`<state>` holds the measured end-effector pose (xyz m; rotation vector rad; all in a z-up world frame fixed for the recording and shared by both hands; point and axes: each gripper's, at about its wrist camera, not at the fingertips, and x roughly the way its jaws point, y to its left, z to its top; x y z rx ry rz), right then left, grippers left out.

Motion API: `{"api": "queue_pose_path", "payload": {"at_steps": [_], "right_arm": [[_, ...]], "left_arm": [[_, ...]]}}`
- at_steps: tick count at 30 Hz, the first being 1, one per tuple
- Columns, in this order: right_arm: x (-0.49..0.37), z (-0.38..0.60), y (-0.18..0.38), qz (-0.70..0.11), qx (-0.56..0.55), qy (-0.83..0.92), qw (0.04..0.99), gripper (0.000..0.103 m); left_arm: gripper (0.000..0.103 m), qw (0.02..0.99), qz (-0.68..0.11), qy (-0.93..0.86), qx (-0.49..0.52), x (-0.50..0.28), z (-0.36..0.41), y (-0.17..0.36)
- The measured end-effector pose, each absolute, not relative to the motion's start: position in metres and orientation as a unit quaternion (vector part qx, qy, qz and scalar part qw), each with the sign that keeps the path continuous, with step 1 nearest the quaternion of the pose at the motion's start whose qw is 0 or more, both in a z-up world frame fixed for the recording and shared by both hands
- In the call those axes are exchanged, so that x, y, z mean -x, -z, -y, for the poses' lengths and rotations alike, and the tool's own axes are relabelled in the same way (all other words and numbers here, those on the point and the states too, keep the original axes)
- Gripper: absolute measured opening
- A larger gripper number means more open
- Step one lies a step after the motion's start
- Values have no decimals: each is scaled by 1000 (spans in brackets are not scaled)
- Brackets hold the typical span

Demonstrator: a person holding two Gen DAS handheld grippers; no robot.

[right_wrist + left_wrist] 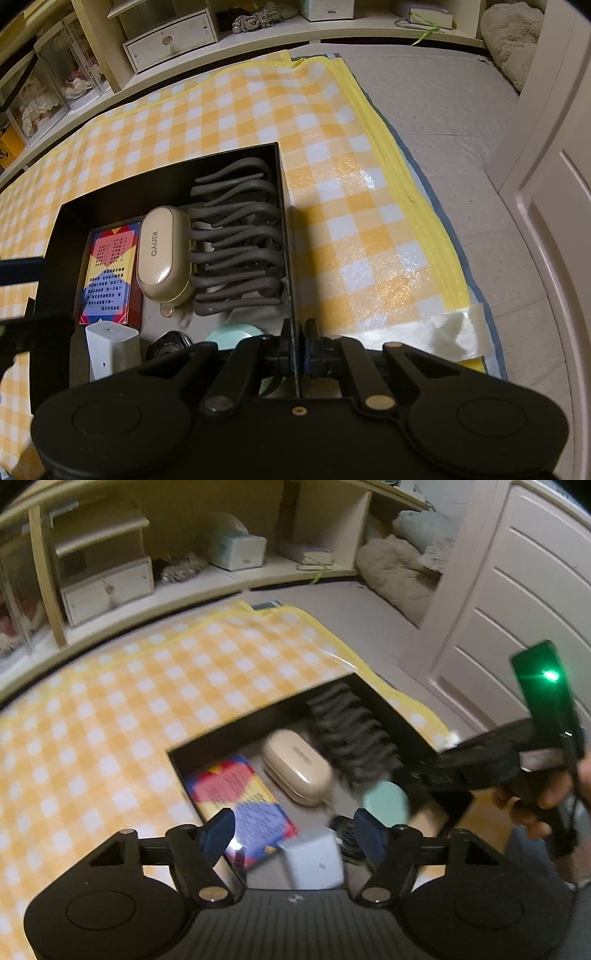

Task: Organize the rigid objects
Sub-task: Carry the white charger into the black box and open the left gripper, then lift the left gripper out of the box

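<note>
The right gripper (296, 349) sits low in the middle of the right wrist view. Its two blue-tipped fingers (311, 350) are pressed together on the thin right wall of the black box (168, 168), near the box's closest corner. The wall stands straight up between them.

The left gripper (293, 832) sits low in the middle of the left wrist view. Its fingers (218, 834) are spread wide apart and hold nothing. It hangs over the near end of the same box. A white block (314, 860) stands just under the gap between the fingers.

Inside the box, the things lie close together. A colorful card box (109, 273) with red, blue and yellow shapes lies flat along the left side. A beige oval case (164, 253) lies next to it in the middle, touching a gray wavy rack (240, 236) that fills the right side of the box. At the near end sit the white block (110, 350), a small black round thing (170, 347) and a light green round thing (232, 332), partly hidden by the gripper.

The box rests on a yellow and white checked mat (229, 110), near its right edge. Tape (454, 332) holds down the mat's near corner at the lower right. Gray floor (443, 110) lies past the mat on the right, and a white door (554, 184) stands at the far right. Pale shelves (170, 37) run along the top of the frame.
</note>
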<state>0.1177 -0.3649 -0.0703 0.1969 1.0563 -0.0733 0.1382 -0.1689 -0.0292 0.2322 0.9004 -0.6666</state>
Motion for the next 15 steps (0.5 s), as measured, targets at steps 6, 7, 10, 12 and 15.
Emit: {"api": "queue_pose_path", "payload": {"at_steps": [6,7,10,12,15], "right_arm": [[-118,366,70,-503,-95,34,859,6],[-118,366,70,-503,-94,34,859,6],[-118,366,70,-502,-95,34,859,6],[-117,366,70,-502,-96,34,859,6],[-117,366,70,-502,-97,34,859,6]], "left_arm": [[65,840,-424,297,-166,-145,183,41],[66,838,-420,295,-186,-144,188,43],[67,826,-398,292,-271,-137,201,50],[66,814,-384,291,-325,-132,208,55],[66,785,-376,301,-390,-125,214,62]]}}
